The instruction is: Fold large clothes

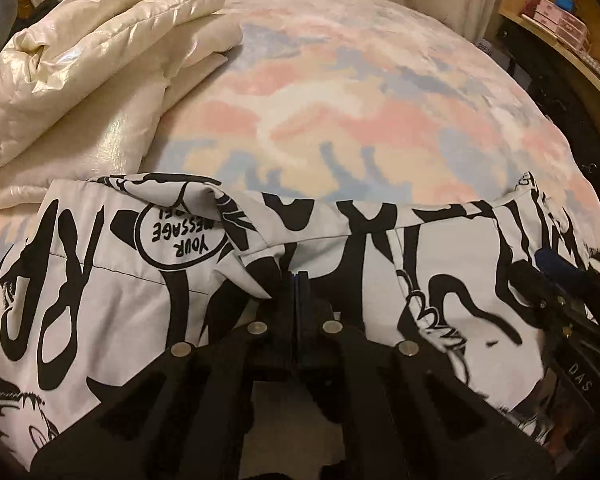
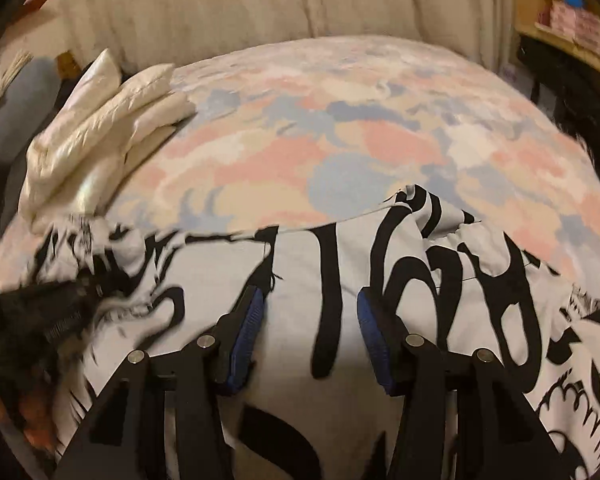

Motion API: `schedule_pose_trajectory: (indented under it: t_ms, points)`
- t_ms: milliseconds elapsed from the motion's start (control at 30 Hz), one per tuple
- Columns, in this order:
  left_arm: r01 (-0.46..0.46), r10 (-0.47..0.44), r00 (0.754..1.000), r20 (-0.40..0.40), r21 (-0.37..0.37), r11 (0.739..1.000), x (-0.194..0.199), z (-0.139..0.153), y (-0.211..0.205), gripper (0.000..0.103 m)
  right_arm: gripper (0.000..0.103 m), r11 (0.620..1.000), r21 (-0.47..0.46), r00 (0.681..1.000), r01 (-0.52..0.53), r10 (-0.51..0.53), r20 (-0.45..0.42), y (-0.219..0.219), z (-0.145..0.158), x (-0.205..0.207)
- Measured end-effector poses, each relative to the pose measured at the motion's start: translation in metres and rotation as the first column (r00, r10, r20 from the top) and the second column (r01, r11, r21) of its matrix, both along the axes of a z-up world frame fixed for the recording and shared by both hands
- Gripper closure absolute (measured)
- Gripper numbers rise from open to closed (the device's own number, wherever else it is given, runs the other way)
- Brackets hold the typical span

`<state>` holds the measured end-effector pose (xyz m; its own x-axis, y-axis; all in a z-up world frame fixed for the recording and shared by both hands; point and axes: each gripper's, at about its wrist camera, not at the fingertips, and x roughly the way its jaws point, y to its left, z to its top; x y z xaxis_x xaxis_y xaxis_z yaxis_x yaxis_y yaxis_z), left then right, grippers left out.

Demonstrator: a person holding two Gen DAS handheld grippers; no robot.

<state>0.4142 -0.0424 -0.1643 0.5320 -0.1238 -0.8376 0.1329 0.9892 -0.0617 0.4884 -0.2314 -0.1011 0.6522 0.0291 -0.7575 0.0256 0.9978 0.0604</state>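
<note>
Graffiti-print jacket spread across the near edge of the bed

The left gripper (image 1: 298, 284) has its fingers pressed together, pinching a fold of the black-and-white printed jacket (image 1: 440, 264) (the print reads "YOUR MESSAGE"). The right gripper (image 2: 310, 312) hangs spread above the same jacket (image 2: 300, 280), holding nothing. Beyond lies the pastel bedspread (image 1: 340, 92), with a folded cream puffer jacket (image 1: 100, 48) at far left.

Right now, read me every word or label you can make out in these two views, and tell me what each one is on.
"YOUR MESSAGE", upside down in a circle on the black-and-white printed garment; a third line under it is too creased to read.
"DAS", on the right gripper body at the left view's edge.
Big black lettering across the garment: cut off, unreadable.
Pink boxes on the shelf: too blurred.
</note>
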Motion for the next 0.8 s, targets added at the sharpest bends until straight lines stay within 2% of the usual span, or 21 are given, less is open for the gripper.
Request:
schedule_pose_trajectory:
  t_ms: [67, 267, 533, 633, 700, 767, 800]
  points:
    - [0.014, -0.014, 1.000, 0.014, 0.001, 1.000, -0.002, -0.003, 0.002, 0.103, 0.055, 1.000, -0.009, 1.000, -0.011, 0.011, 0.024, -0.003, -0.006, -0.008]
    - [0.012, -0.012, 0.999, 0.042, 0.004, 1.000, -0.007, -0.004, 0.002, 0.103, 0.055, 0.999, 0.045, 0.999, 0.012, -0.014, 0.042, -0.015, -0.012, -0.025]
    - [-0.066, 0.066, 0.997, 0.034, 0.008, 0.998, -0.031, 0.010, 0.000, 0.100, 0.051, 0.993, 0.098, 0.998, 0.068, -0.068, -0.002, -0.015, -0.007, -0.042]
    - [-0.073, 0.073, 0.997, 0.031, -0.012, 0.997, -0.050, 0.020, 0.003, 0.085, 0.051, 0.990, 0.111, 0.996, 0.085, -0.083, -0.023, -0.013, 0.000, -0.059]
    - [-0.086, 0.087, 0.995, 0.040, -0.032, 0.996, -0.063, 0.028, 0.007, 0.065, 0.050, 0.988, 0.117, 0.995, 0.102, -0.099, -0.024, -0.011, 0.006, -0.075]
    - [-0.089, 0.092, 0.995, 0.039, -0.063, 0.994, -0.078, 0.034, 0.012, 0.051, 0.042, 0.982, 0.141, 0.992, 0.124, -0.121, -0.028, -0.010, 0.012, -0.092]
    - [-0.090, 0.093, 0.995, 0.037, -0.077, 0.993, -0.087, 0.038, 0.014, 0.050, 0.040, 0.977, 0.165, 0.991, 0.135, -0.132, -0.031, -0.010, 0.015, -0.102]
